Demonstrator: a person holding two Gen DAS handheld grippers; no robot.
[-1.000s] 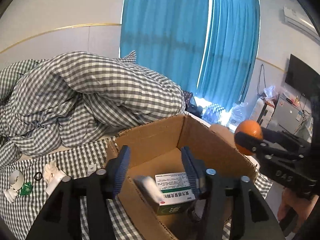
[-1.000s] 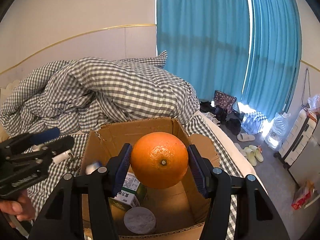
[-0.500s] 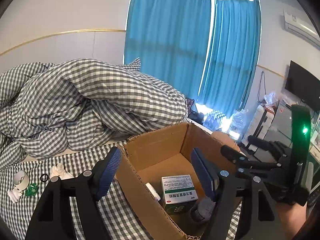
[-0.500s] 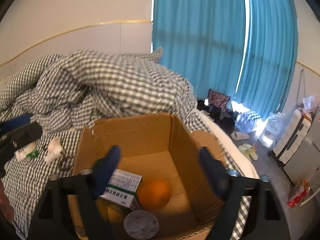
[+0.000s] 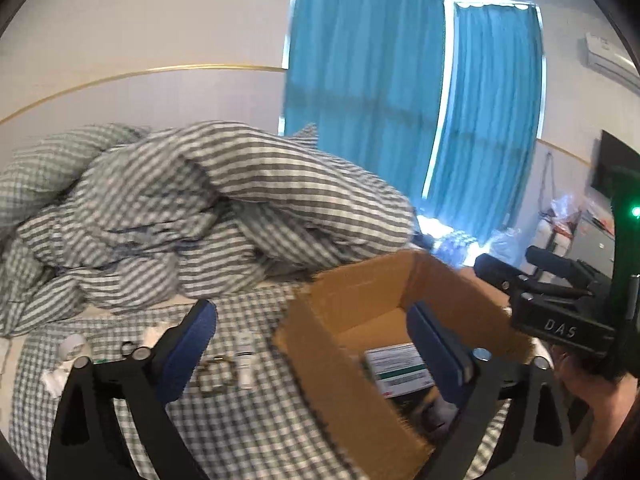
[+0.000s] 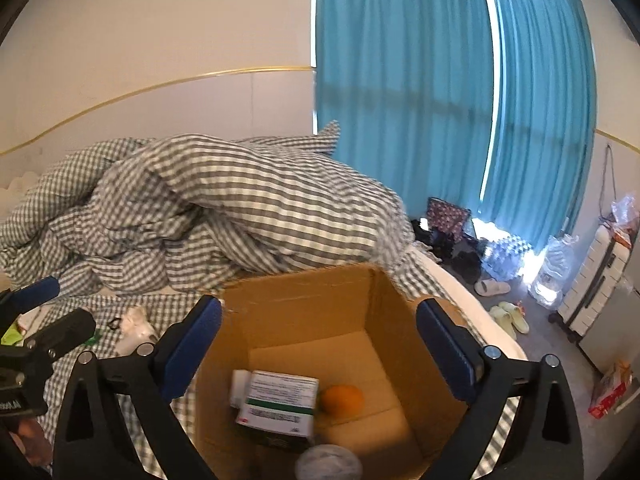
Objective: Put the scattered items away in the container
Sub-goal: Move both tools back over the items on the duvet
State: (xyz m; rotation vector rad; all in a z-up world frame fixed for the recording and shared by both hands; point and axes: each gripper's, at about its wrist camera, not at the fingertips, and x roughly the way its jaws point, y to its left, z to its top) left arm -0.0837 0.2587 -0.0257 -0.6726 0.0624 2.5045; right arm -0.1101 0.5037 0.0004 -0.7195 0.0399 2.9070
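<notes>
Both the left gripper [image 5: 316, 346] and right gripper [image 6: 320, 344] have just been opening, released with nothing between the jaws. Below the right gripper, the orange [image 6: 342, 399] lies in the cardboard box [image 6: 304, 304] beside a medicine box [image 6: 280, 404]; 2 small items [image 5: 245, 364] remain left on the checked sheet [image 5: 240, 432].

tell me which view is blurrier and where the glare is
Left wrist view: the most motion smear, with the checked duvet streaked and the cardboard box soft-edged. Right wrist view: sharper, the orange readable, though the medicine box print is soft. Both: fisheye bending, and daylight blown out at the foot of the blue curtains.
</notes>
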